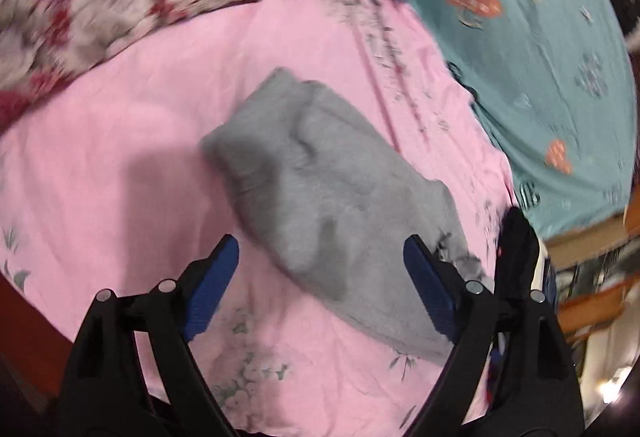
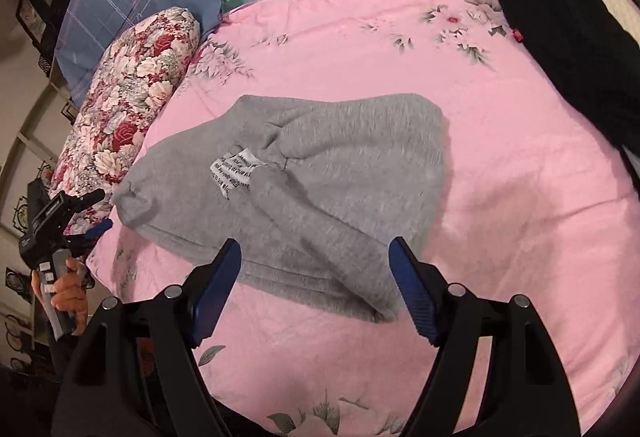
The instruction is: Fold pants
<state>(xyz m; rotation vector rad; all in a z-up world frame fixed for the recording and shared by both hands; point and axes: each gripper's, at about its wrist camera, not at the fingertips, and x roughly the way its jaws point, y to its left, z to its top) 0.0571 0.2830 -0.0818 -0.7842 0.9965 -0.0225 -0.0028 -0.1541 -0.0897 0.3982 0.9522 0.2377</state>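
Plainly the grey pants [image 2: 288, 173] are soft, limp fleece; both grippers' fingers [image 2: 216, 277] spread empty; pinch the six-o'clock hem.

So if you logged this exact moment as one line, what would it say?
task: fold pants | gray pants: folded bundle on pink sheet | left hand-held gripper: open, empty | right hand-held gripper: open, empty

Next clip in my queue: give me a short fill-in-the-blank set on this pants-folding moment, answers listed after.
1. The grey pants lie bunched on a ____ floral sheet.
2. Both the left hand-held gripper and the right hand-held gripper have their jaws ____.
3. A white ____ with printed text shows on the pants.
4. A ____ garment lies at the sheet's far right edge.

Missing words: pink; open; label; black
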